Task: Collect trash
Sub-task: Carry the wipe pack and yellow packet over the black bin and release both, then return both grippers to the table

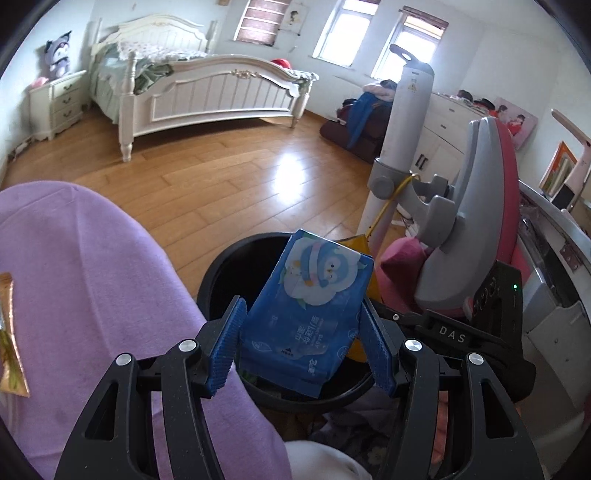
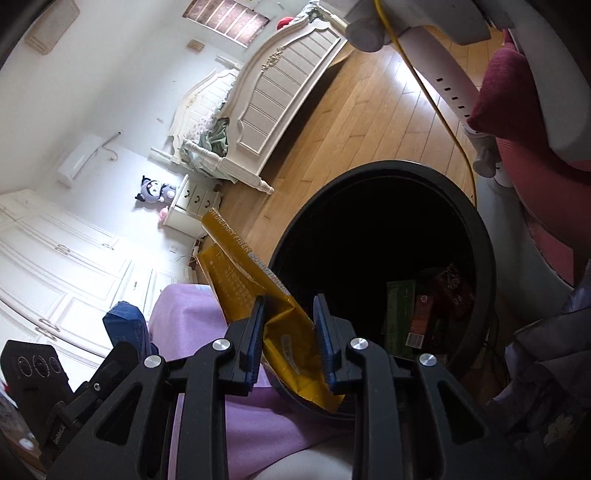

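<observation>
White bed (image 1: 207,92) on wood floor (image 1: 207,173), purple plush toy (image 1: 58,55) atop pale nightstand (image 1: 59,103), windows (image 1: 347,33) behind, pink-and-grey chair (image 1: 476,206) beside desk (image 1: 554,236), lilac cloth (image 1: 92,295) in foreground.

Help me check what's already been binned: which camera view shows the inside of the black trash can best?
The right wrist view. It looks down into the black trash can, where green and dark red packets lie at the bottom. In the left wrist view the blue wipes pack held in the left gripper covers most of the opening.
</observation>
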`<action>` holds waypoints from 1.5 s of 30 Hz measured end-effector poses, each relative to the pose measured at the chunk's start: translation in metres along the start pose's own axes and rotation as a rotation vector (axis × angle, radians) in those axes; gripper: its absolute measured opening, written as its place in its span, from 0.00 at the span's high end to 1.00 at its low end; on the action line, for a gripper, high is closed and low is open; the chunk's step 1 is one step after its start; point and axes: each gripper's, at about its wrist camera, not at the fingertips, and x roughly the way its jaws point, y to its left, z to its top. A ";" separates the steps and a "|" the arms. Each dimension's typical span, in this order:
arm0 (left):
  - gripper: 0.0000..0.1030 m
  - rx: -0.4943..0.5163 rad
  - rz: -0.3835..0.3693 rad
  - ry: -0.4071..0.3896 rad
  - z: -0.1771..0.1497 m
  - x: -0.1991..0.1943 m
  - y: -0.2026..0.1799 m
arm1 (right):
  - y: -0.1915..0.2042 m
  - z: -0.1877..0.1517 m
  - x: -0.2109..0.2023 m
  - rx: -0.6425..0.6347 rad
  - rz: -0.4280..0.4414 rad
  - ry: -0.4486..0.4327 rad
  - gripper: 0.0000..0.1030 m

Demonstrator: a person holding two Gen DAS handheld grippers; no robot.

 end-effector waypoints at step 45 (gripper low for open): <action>0.21 0.031 -0.009 -0.056 -0.010 -0.073 0.017 | 0.061 -0.020 -0.010 -0.145 -0.028 0.021 0.38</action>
